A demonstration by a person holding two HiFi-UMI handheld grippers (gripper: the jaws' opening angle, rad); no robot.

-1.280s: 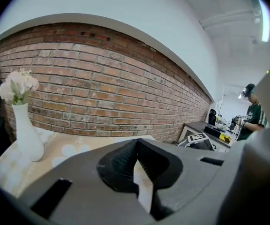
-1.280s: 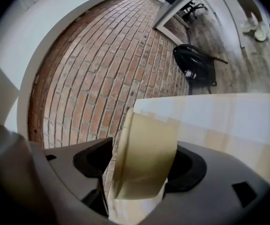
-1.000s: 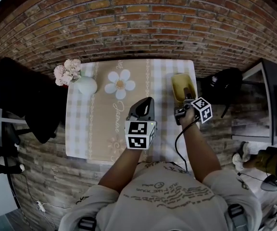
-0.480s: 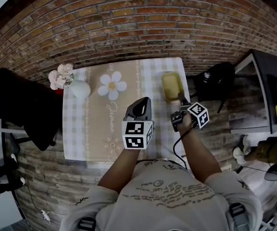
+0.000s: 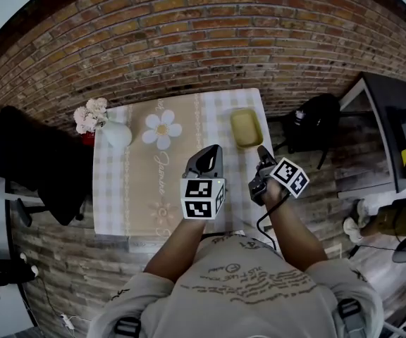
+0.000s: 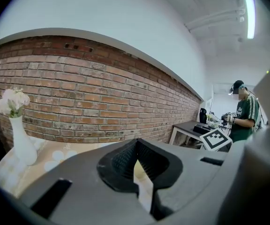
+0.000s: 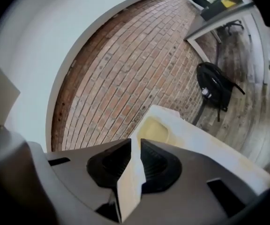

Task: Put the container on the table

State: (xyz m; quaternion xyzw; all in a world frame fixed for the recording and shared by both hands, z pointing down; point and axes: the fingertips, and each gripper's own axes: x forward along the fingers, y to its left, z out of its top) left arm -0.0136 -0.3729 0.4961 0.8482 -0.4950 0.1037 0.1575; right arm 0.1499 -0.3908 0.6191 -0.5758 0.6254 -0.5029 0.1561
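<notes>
Right hand-held gripper (image 5: 261, 152) had drawn back down-frame, jaws just narrowing, nearly together, empty; container (image 5: 246, 127) lay just above it on the bench (image 5: 118, 189), lengthwise up-frame.

yellow container (image 5: 246, 127) upright (open top) on table (image 5: 118, 189), near right edge.

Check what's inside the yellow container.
The yellow container looks empty: only bare yellow floor shows in the head view. In the right gripper view, the fingers of the right gripper, just closed further with nothing between them, cover its near end.
</notes>
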